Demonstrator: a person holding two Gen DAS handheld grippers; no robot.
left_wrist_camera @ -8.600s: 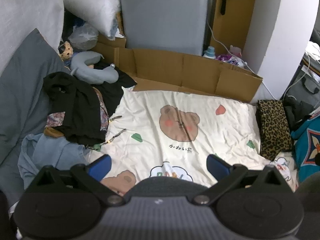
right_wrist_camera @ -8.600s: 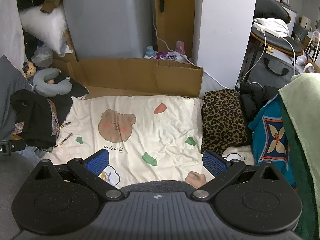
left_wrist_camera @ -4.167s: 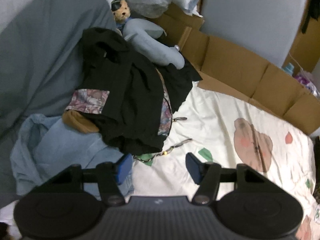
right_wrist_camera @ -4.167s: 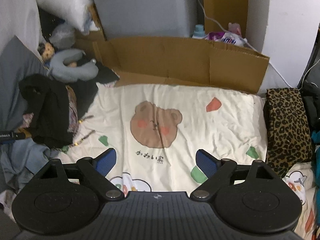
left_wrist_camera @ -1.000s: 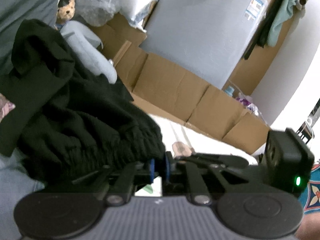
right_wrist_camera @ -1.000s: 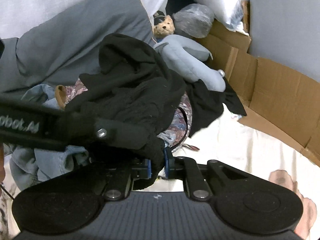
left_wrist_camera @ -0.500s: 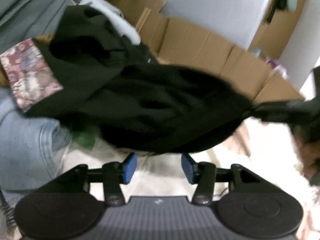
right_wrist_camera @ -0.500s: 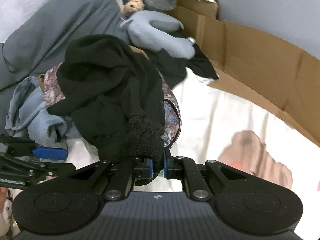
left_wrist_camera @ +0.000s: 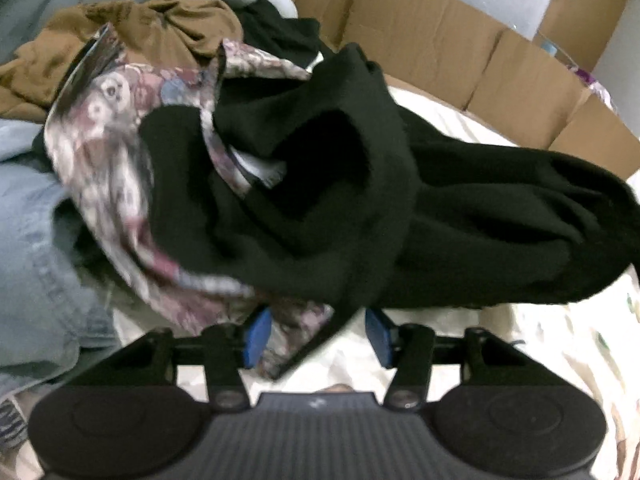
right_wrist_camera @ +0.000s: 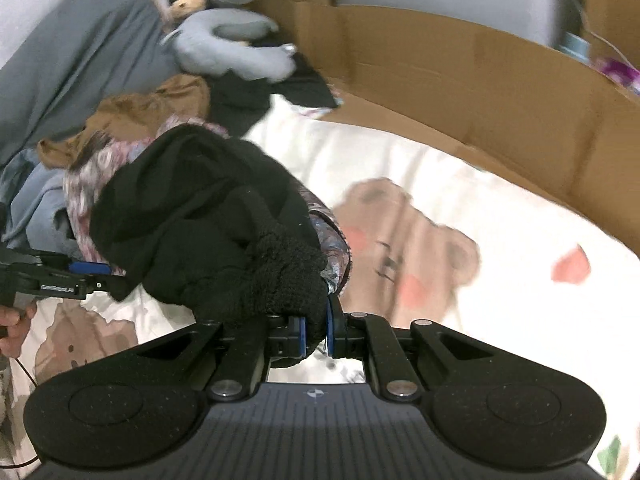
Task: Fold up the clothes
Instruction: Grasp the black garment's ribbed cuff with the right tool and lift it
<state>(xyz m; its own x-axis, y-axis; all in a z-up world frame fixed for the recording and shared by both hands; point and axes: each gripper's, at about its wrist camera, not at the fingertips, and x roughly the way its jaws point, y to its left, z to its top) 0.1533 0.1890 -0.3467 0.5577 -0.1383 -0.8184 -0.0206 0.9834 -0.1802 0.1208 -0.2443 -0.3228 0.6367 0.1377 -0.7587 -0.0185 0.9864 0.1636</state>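
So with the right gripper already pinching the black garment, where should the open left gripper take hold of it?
Probably on the black garment's thick lower fold just ahead of the left gripper, coming straight forward and low. That fold hangs free above the bear-print sheet, while higher up it tangles with the floral garment. The right gripper holds its fuzzy cuff.
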